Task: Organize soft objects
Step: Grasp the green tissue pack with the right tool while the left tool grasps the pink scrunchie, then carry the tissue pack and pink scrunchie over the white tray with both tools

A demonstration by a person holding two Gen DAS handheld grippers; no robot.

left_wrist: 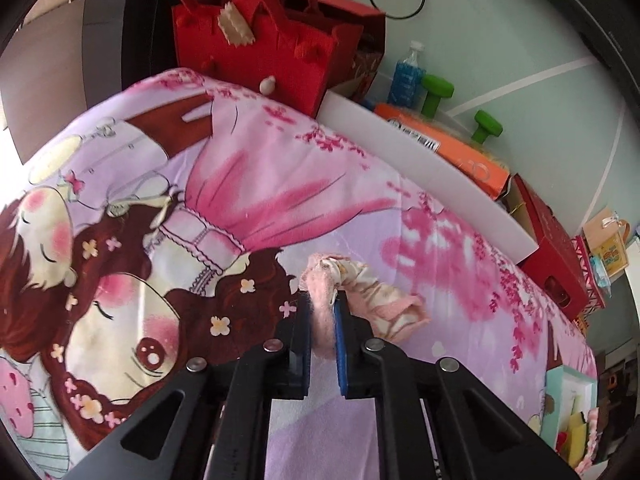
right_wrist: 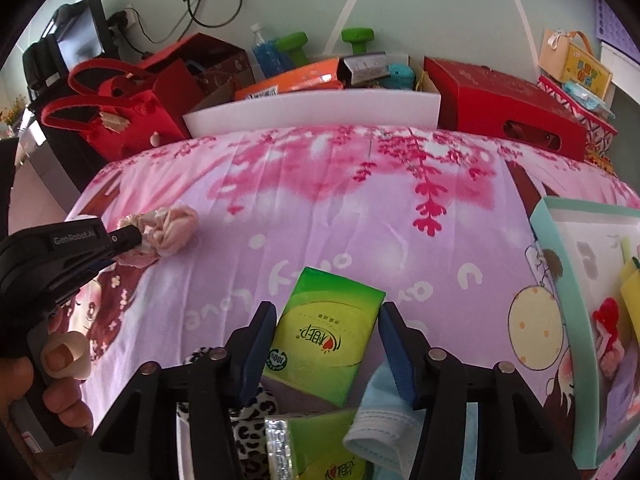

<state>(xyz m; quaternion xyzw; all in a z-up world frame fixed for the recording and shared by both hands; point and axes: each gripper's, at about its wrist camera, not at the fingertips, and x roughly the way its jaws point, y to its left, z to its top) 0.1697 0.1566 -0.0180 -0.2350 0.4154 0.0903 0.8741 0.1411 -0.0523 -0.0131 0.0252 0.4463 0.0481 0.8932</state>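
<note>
My left tool (left_wrist: pixel 323 312) is closed tight on a soft pink cloth bundle (left_wrist: pixel 360 292). The bundle sits in the lower middle of the left view, and its pale printed end spills out to the right onto the pink cartoon sheet (left_wrist: pixel 248 184). In the right view I see the same bundle at the middle left, with the tool's black tip on it.

My right tool (right_wrist: pixel 326 344) has a green tissue pack (right_wrist: pixel 324 332) between its two blue pads (right_wrist: pixel 256 348). The pack is at the lower middle of that view. The pads are right at its sides, and I cannot tell for sure if they press it. Below it lie a second green pack (right_wrist: pixel 324 452), a spotted cloth (right_wrist: pixel 250 432) and a light blue cloth (right_wrist: pixel 376 412).

A teal box (right_wrist: pixel 560 264) sits at the right edge. Along the top are a red felt bag (right_wrist: pixel 120 120), a white board (right_wrist: pixel 320 112) and a red box (right_wrist: pixel 500 100).
</note>
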